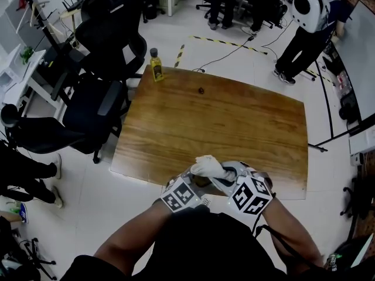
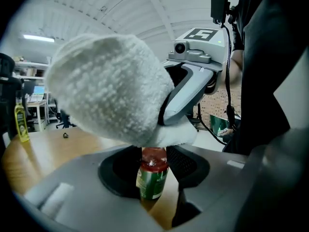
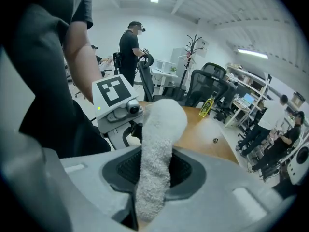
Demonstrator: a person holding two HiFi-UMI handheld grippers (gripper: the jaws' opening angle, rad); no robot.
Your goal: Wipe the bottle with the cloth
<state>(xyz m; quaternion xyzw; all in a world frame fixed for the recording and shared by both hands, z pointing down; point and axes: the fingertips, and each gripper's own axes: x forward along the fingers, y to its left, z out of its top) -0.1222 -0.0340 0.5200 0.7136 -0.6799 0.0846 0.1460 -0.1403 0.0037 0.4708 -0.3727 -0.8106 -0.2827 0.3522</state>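
Right at the near edge, the left gripper [image 2: 153,168] has its jaws set fairly wide and clamped on the small green-labelled bottle with the red cap [image 2: 151,181], gripping it round the body; that looks like the right hold, since it leaves cap and shoulder free. I'd judge the bottle light and rigid with a slick label, so it could twist under a hard rub. Its long axis runs about upright, cap up. The fluffy white terry cloth [image 2: 111,88] bulges over the cap and seems to touch it. The right gripper [image 3: 155,170] is closed tight on the cloth's lower part; the cloth is soft, limp and weightless, so press it on rather than drag it. Beyond lies the brown wooden table [image 1: 246,122] with a small dark object [image 1: 201,90]; at the far corner stands a yellow bottle [image 1: 156,65]; past that, a black office chair [image 1: 99,104].
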